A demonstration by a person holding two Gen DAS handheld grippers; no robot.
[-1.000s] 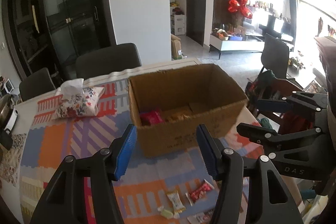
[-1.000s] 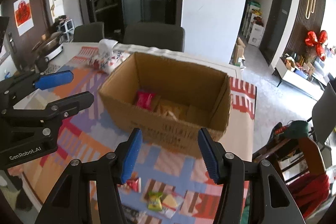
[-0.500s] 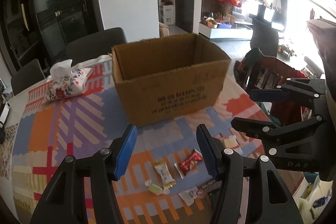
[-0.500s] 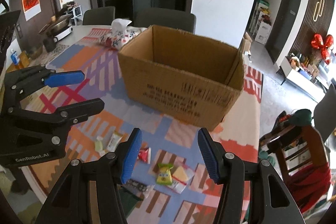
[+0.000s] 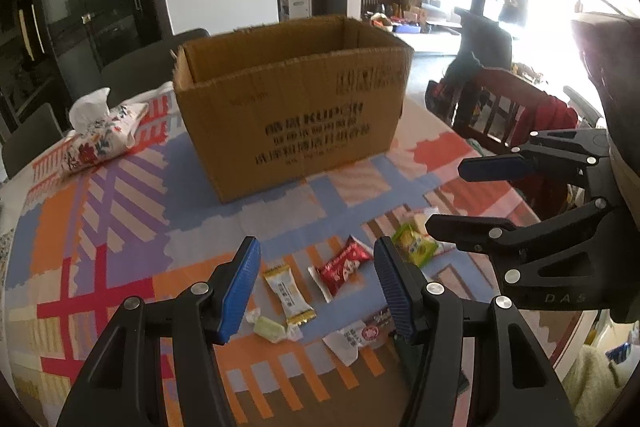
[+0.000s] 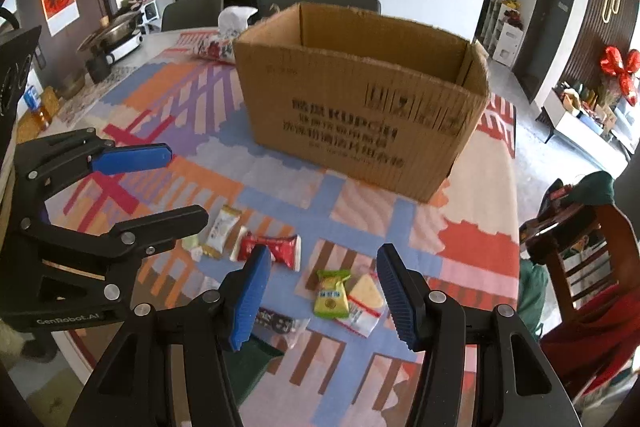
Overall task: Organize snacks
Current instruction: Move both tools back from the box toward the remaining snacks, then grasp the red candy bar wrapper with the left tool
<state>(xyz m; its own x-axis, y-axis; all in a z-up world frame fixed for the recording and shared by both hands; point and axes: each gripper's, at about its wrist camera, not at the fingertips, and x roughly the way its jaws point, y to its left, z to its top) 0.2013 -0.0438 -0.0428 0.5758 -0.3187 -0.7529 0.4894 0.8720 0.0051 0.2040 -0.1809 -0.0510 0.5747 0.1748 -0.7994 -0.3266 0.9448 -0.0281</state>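
Note:
An open cardboard box (image 5: 292, 107) (image 6: 360, 107) stands on the patterned tablecloth. Several snack packets lie in front of it: a red packet (image 5: 342, 265) (image 6: 272, 247), a white-and-gold packet (image 5: 289, 295) (image 6: 222, 227), a green packet (image 5: 414, 245) (image 6: 331, 293), a pale green candy (image 5: 270, 329), a white packet (image 5: 356, 333) and a clear bag with a yellow wedge (image 6: 366, 297). My left gripper (image 5: 316, 283) (image 6: 148, 187) is open and empty above the white-and-gold and red packets. My right gripper (image 6: 320, 297) (image 5: 452, 195) is open and empty above the green packet.
A floral tissue pack (image 5: 102, 131) lies left of the box. A pot and jars (image 6: 108, 39) stand at the table's far left. Dark chairs (image 5: 132, 75) stand behind the table; a wooden chair with red cloth (image 6: 580, 267) is at the right edge.
Both grippers have moved down and back from above the box toward the snacks on the table. The box inside is now out of sight. Both stayed open.

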